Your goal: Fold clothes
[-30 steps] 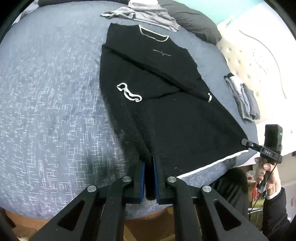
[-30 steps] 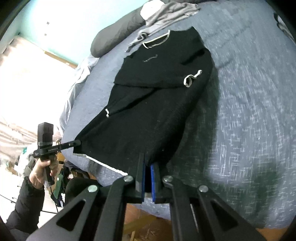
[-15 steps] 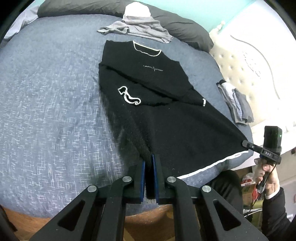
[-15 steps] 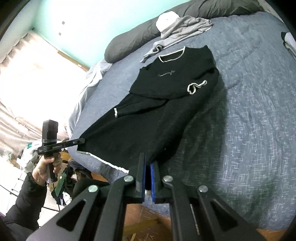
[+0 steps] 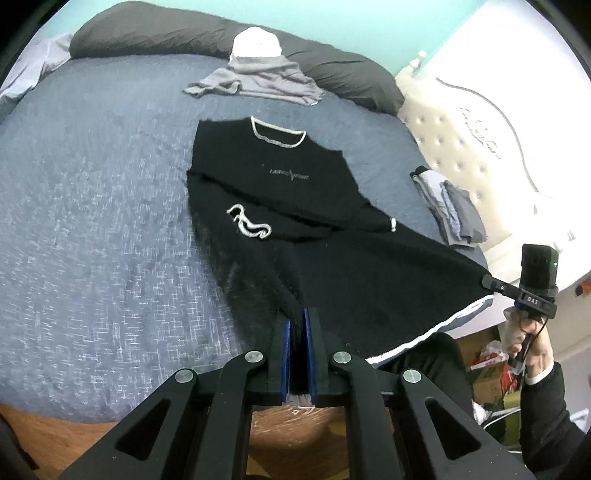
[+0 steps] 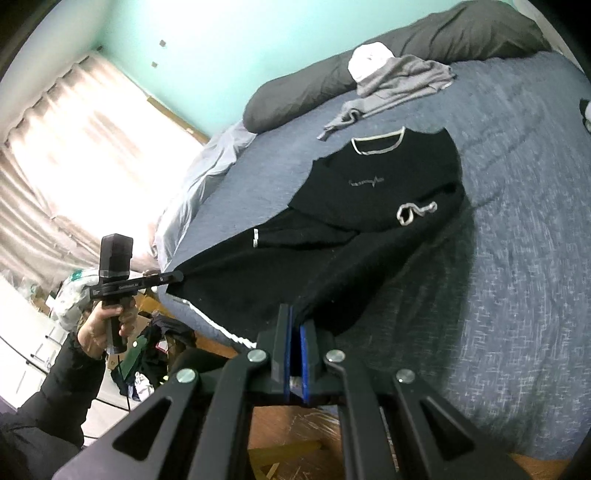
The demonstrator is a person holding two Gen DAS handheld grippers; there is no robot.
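Both two-finger tongs are clenched on the bottom hem of a long-sleeved black knit sweater with white trim (image 5: 332,266): the left gripper (image 5: 298,325) pinches one hem corner between its blue-padded jaws, and the right gripper (image 6: 295,328) pinches the opposite corner, so that the white-edged hem hangs taut between them, raised off the near edge of the bed. The sweater's upper half, with its white-rimmed collar and both sleeves folded across the chest, lies flat on the blue-grey speckled bedspread (image 5: 92,221); a crumpled grey garment (image 5: 258,79) and a white cap (image 5: 256,42) rest beyond the collar against the dark grey bolster pillow (image 5: 166,35), and a small stack of folded grey clothes (image 5: 450,206) sits near the headboard side. The step in hand appears to be carrying the hem toward the collar to halve the body. Likely failures: uneven travel of the two hands would skew the fold line; dragging the lifted cloth could pull the crossed sleeves out of place or shift the whole garment up the bedspread; a thin pinch on fuzzy knit may slip from either gripper under tension.
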